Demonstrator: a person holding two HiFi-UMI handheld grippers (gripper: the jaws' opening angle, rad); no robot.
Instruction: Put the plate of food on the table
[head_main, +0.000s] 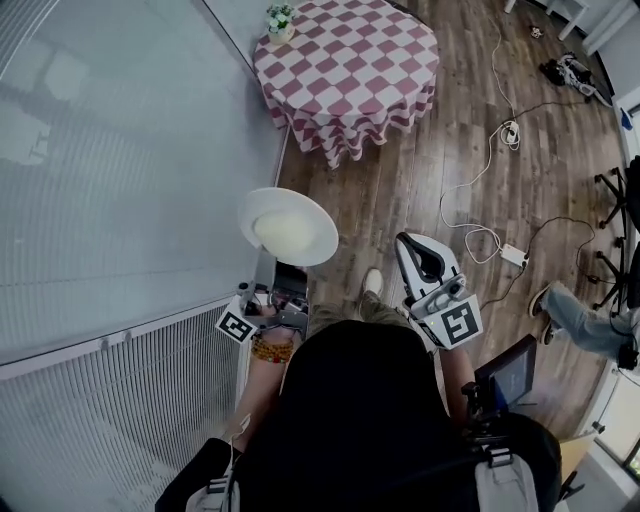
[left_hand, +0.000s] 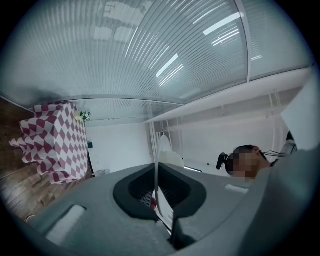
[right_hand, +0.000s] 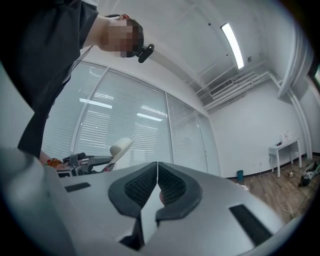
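A white plate (head_main: 288, 226) with a pale mound of food is held out in front of me by its near rim, with my left gripper (head_main: 276, 287) shut on it. In the left gripper view the plate (left_hand: 157, 160) stands edge-on between the jaws of the left gripper (left_hand: 159, 199). The round table (head_main: 345, 60) with a red-and-white checked cloth stands farther ahead, apart from the plate, and shows again as the table (left_hand: 50, 140) at the left. My right gripper (head_main: 424, 260) hangs at the right, shut and empty (right_hand: 157, 176). From there the plate (right_hand: 120, 147) shows at the left.
A glass partition with blinds (head_main: 110, 180) runs along my left. A small flower pot (head_main: 280, 22) sits on the table's far edge. Cables and a power strip (head_main: 513, 254) lie on the wood floor at the right, near another person's leg (head_main: 580, 318).
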